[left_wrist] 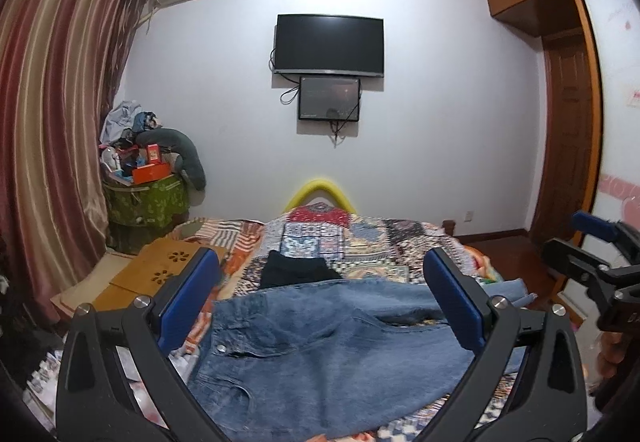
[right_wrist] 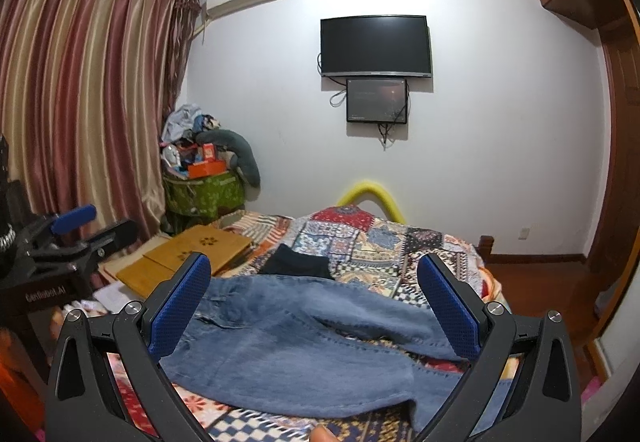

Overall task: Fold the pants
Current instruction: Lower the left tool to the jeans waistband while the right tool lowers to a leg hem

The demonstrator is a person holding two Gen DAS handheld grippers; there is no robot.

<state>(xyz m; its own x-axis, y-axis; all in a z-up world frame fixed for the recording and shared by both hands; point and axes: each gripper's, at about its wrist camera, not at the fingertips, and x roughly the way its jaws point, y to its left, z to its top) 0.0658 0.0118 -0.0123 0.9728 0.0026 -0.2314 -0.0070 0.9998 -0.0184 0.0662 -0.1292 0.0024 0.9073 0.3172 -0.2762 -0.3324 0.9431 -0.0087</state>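
Jeans (left_wrist: 320,338) lie spread on the bed (left_wrist: 360,238), on a patchwork quilt, waistband toward the left side and legs running off to the right; the fabric is rumpled, with one leg partly lapped over the other. A small black garment (left_wrist: 298,270) sits just beyond them on the quilt. Left claw (left_wrist: 320,298) hangs above the waist end, fingers wide apart, holding nothing. Right claw (right_wrist: 316,302) hangs above the leg end, also spread wide and empty. Neither touches the denim. Judgement: the fold is not yet started; the step in hand is the first grasp. To do it well, each claw should come down on a single edge: left at the waistband corner near the button (left_wrist: 220,349), right at a hem (left_wrist: 516,288) or the outer seam of the leg. Pinch through all layers at that spot, so that no layer slips loose. Pull gently apart first to take out wrinkles and line up the two legs, then carry one side over the other with both claws level. Risk: catching the quilt along with the denim, or dragging the black garment into the fold. A wooden board (right_wrist: 192,254) lies near the left edge of the bed, clear of the work.
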